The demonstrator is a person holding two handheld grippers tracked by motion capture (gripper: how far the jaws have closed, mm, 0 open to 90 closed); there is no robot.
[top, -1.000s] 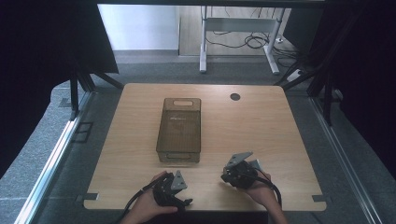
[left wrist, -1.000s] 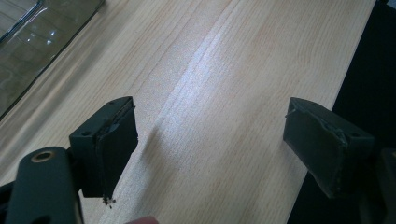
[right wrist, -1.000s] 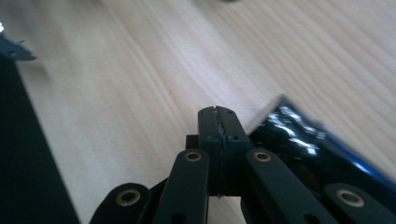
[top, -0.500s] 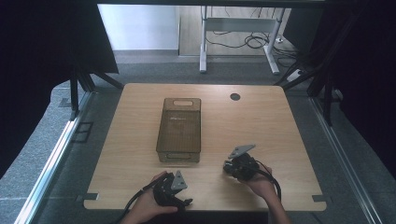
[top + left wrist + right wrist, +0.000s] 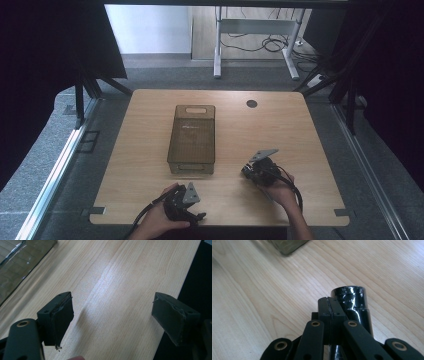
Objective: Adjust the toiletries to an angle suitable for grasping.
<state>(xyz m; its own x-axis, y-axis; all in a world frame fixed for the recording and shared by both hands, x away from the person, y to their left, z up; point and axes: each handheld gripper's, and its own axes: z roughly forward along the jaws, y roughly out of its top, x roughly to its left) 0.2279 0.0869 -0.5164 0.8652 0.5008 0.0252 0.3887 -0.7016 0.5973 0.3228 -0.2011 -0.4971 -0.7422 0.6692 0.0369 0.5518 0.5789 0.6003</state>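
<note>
A smoky clear plastic bin (image 5: 194, 140) is sitting at the middle of the wooden table (image 5: 300, 125), with nothing lying between it and either gripper; the left gripper (image 5: 184, 202) is resting near its front end, and the right gripper (image 5: 257, 169) is sitting off that end's right corner. The left gripper view is showing its jaws spread wide over bare wood, the bin's wall (image 5: 22, 260) at upper left. The right gripper view is showing jaws pressed together, empty, beside a glossy black cylinder (image 5: 352, 305), possibly the gripper's own part.
</note>
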